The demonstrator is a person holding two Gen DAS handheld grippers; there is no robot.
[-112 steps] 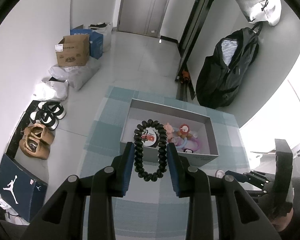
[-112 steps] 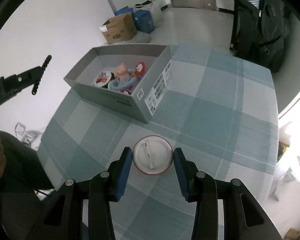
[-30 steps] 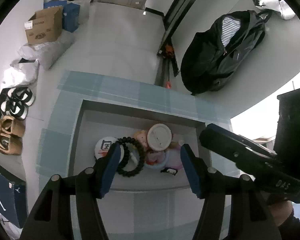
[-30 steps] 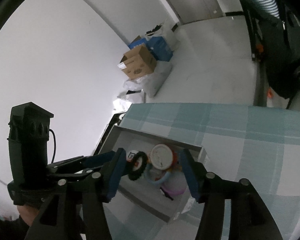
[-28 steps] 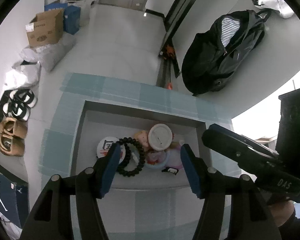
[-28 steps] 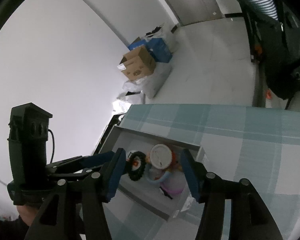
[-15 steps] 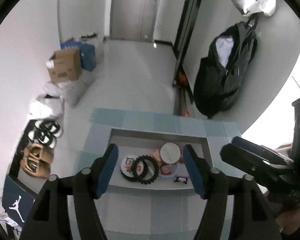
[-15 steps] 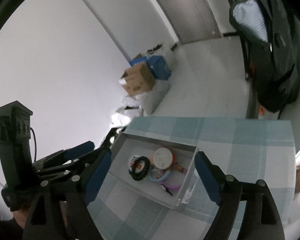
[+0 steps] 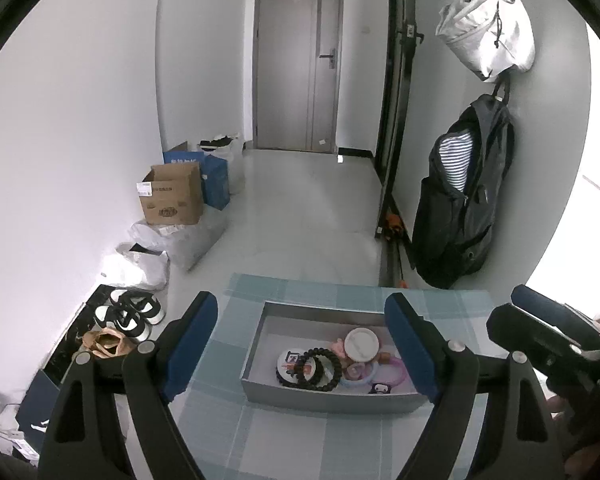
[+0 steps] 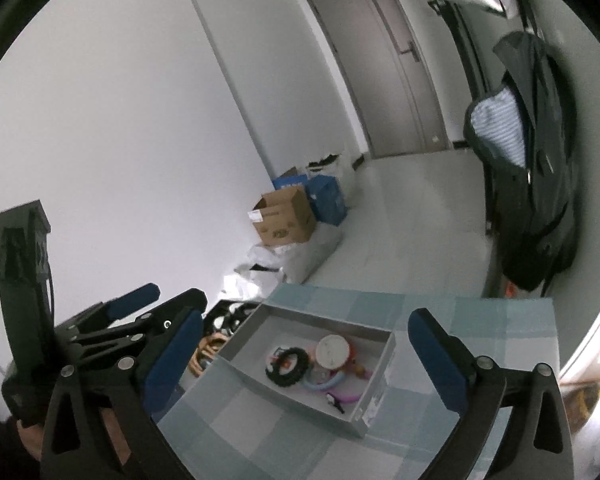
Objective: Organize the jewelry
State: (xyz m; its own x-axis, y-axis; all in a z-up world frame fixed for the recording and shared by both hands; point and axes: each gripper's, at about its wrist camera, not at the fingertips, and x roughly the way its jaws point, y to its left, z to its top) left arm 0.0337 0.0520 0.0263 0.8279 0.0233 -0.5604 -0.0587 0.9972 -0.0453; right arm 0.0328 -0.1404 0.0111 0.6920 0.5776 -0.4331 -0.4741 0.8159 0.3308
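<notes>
A grey open box stands on the teal checked tablecloth. In it lie a black bead bracelet, a white round case, a picture disc and pink and purple bangles. My left gripper hovers back from the box, jaws opening, nothing between them. My right gripper also hangs short of the box, jaws opening wide and empty. From the right wrist view the bracelet and case show too.
On the floor at left are a cardboard box, a blue box, plastic bags and shoes. A black backpack hangs on the right wall. A person's hand holds the left gripper.
The bracelet and the white case, once held in the grippers, now lie in the box. Over the last second both grippers drew back, tilted up and spread their jaws wider.
</notes>
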